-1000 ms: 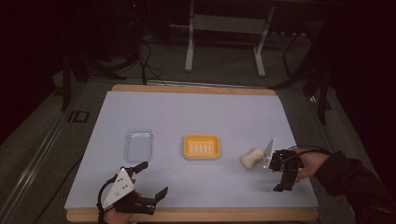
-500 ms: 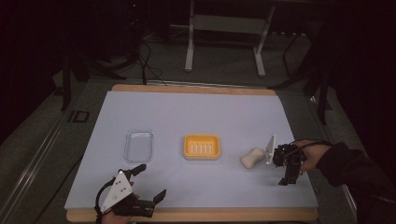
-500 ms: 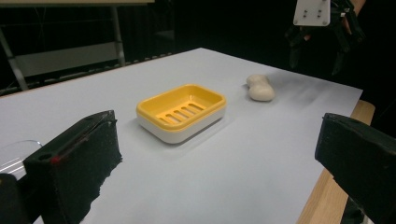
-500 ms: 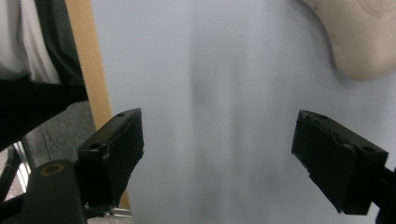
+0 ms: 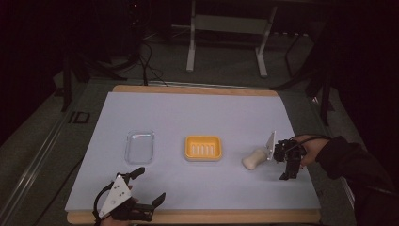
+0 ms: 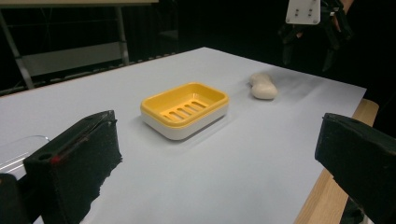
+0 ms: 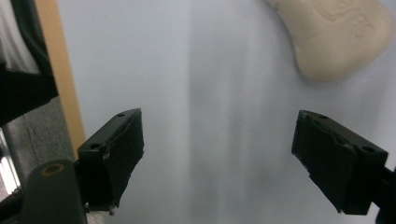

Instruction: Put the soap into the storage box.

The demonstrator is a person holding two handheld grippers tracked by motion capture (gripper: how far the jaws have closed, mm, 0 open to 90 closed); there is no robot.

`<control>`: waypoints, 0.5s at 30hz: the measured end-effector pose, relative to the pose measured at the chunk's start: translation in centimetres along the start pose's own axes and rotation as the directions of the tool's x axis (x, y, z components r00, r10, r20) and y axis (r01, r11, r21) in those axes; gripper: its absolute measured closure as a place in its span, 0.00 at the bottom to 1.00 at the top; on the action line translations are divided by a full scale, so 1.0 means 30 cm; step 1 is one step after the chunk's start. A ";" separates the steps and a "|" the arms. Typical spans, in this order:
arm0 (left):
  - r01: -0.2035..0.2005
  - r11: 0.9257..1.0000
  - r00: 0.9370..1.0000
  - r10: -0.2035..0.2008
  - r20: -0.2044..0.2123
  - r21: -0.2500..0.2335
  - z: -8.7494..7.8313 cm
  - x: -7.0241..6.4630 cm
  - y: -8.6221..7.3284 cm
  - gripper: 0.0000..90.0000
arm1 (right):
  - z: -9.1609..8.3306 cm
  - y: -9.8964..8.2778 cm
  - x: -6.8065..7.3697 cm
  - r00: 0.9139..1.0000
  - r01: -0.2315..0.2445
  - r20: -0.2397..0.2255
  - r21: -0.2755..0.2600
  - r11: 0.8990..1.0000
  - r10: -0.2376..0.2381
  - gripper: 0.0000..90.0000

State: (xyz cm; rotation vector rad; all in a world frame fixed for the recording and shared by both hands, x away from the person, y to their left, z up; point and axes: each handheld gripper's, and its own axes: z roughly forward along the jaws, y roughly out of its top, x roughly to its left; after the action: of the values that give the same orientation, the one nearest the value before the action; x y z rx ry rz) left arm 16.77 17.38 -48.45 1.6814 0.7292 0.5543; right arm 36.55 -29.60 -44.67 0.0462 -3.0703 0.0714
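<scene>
Two grippers hang over a pale blue table. The right gripper is at the right side, with its jaws wide apart and nothing between them. A cream, bean-shaped bar of soap lies flat on the table just left of it, not touching it. In the right gripper view the soap sits beyond the open jaws. A yellow plastic soap dish stands in the middle, left of the soap. A clear plastic lid lies farther left. The left gripper is at the near edge, its jaws also wide apart and holding nothing.
</scene>
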 end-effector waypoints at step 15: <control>0.005 1.000 0.999 -0.005 -0.035 0.000 -0.047 -0.015 -0.013 0.00 | -0.016 0.001 -0.088 0.995 0.076 0.059 -0.031 0.997 -0.074 0.20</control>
State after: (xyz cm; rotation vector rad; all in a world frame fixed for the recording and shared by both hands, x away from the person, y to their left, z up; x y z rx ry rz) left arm 15.41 18.06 -48.50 1.6734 0.7587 0.5818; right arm 39.23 -29.46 -44.38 0.1649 -3.1227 0.0146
